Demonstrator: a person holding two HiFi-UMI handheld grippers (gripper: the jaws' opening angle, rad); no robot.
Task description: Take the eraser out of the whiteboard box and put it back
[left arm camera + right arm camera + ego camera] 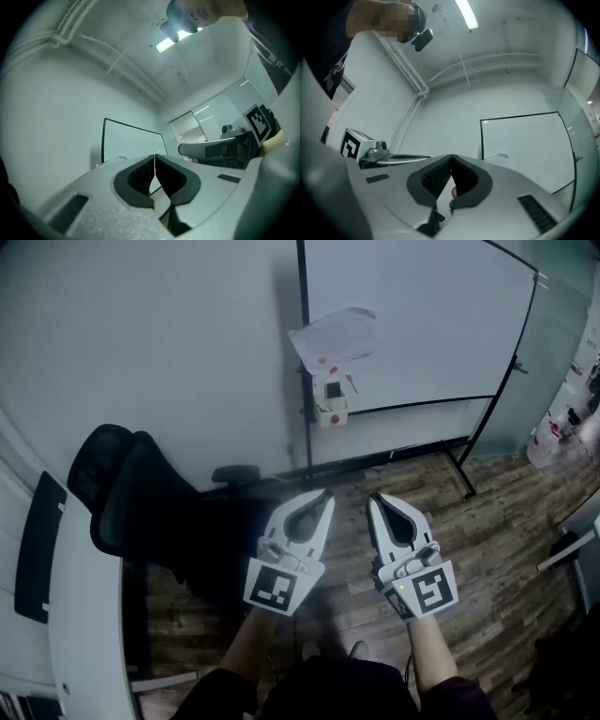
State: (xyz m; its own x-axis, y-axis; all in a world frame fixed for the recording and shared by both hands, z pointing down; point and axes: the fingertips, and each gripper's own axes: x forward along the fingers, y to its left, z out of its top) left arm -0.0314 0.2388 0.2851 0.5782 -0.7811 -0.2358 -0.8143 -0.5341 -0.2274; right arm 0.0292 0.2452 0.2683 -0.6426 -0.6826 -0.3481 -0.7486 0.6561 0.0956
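Eraser: a small dark-faced block that seems to stand in the top of the whiteboard box. It is too small to judge how it is seated.

The box hangs by the left post of the whiteboard. A crumpled sheet of paper is stuck just above the box and overhangs it. A black chair sits below and left of the box, on the wood floor.

The left gripper and right gripper are side by side, well apart from the box on the person's side. Both have their jaws together with nothing between them. By the look of it, the take-out is not yet begun.

Risks:
- Reaching in with the jaws together would likely shove the eraser deeper or knock the box loose.
- Approaching from above could snag the paper.
- The box looks narrow, so jaws set too wide might catch its wall and drag the box along with the eraser.
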